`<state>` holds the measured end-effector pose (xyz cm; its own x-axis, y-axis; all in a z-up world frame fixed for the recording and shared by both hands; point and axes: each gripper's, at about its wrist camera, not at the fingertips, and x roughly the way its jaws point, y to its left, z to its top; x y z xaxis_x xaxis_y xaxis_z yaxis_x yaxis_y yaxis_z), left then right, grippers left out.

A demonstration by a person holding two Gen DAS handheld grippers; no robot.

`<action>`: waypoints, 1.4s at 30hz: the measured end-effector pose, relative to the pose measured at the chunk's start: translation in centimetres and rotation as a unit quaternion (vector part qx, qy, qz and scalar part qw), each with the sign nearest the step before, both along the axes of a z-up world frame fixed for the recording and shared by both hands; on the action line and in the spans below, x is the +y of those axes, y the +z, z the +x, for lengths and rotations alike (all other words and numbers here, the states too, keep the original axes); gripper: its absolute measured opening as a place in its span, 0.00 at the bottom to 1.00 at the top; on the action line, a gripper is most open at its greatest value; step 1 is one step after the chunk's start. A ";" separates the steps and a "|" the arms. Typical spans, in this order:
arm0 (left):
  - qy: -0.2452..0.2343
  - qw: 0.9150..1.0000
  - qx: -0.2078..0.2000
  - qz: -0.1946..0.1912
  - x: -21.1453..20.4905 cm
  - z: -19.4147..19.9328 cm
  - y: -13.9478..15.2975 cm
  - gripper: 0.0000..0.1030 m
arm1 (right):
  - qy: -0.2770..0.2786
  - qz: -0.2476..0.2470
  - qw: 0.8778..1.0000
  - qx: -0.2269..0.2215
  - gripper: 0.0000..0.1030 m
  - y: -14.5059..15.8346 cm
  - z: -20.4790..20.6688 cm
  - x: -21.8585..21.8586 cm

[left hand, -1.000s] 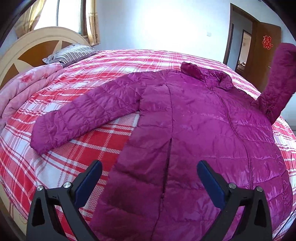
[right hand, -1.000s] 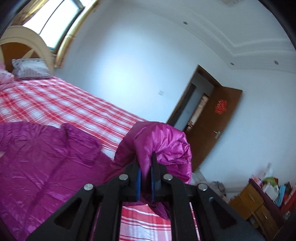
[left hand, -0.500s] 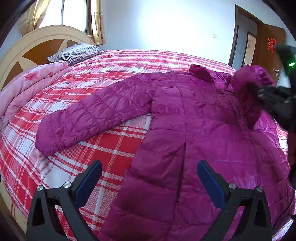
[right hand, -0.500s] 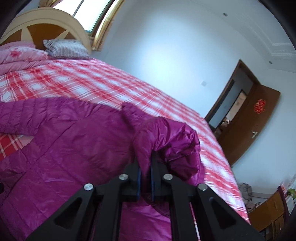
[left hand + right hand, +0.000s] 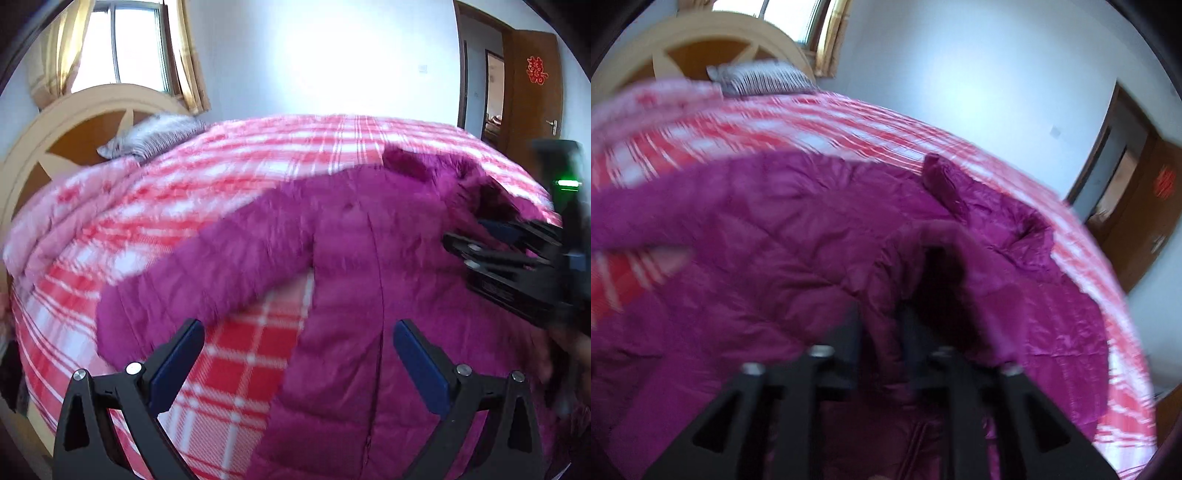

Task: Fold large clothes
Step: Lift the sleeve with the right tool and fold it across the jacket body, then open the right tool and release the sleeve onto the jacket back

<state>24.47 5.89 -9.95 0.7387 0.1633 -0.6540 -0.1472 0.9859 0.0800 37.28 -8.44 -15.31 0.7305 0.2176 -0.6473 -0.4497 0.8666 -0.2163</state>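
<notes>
Now the jacket (image 5: 369, 280) lies flat on the bed (image 5: 236, 369), checked cover bare to its left. Left gripper (image 5: 295, 354) hovers wide apart, gripping nothing. Right gripper (image 5: 879, 325) has carried the sleeve (image 5: 945, 258) down over the body; blur hides whether it's clamped. A pillow (image 5: 155, 136) sits by the headboard.

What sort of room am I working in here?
Most likely a home bedroom: a bed with a red plaid cover, an arched wooden headboard with a striped pillow, and a wooden door.
</notes>
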 end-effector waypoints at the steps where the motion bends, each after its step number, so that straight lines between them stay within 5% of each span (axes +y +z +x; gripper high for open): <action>1: -0.001 1.000 -0.010 0.002 -0.2 0.3 1.0 0.99 | 0.010 0.033 0.999 0.008 0.54 0.9 -0.3 -0.8; 6: -0.022 0.999 -0.044 0.020 -3.1 2.0 4.3 0.99 | 0.029 0.126 0.991 -0.029 0.61 6.9 -2.7 -5.6; 10: -0.049 0.997 -0.051 0.030 -6.1 3.1 4.9 0.99 | -0.018 0.158 0.985 -0.062 0.68 9.3 -2.6 -10.9; 12: -0.065 0.996 -0.050 0.028 -7.7 3.9 4.7 0.99 | -0.064 0.166 0.982 -0.058 0.68 9.1 -1.2 -13.6; 16: -0.097 0.994 -0.031 0.035 -11.3 7.7 3.0 0.99 | -0.152 0.115 0.981 -0.030 0.47 5.9 2.3 -16.5; 24: -0.070 0.991 0.043 0.105 -13.9 14.9 -5.0 0.99 | -0.201 0.084 0.974 0.057 0.46 -0.9 6.3 -19.9; 27: -0.073 0.994 0.065 0.054 -12.2 15.6 -6.7 0.99 | -0.197 0.076 0.975 0.071 0.47 -2.0 6.2 -19.9; 35: -0.069 0.995 0.072 0.007 -11.2 16.2 -7.3 0.99 | -0.185 0.067 0.977 0.086 0.47 -1.4 5.9 -20.3; 38: -0.066 0.995 0.066 0.014 -11.5 15.9 -7.2 0.99 | -0.191 0.116 0.974 0.042 0.47 2.3 4.3 -21.4; 42: -0.066 0.996 0.066 0.016 -11.5 15.9 -7.2 0.99 | -0.211 0.116 0.971 0.009 0.48 4.8 5.8 -22.0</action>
<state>40.34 -5.60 -17.17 0.6636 0.0924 -0.7423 -0.0030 0.9927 0.1209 43.07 -30.47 -10.54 0.7759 0.0439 -0.6293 -0.0467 0.9988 0.0121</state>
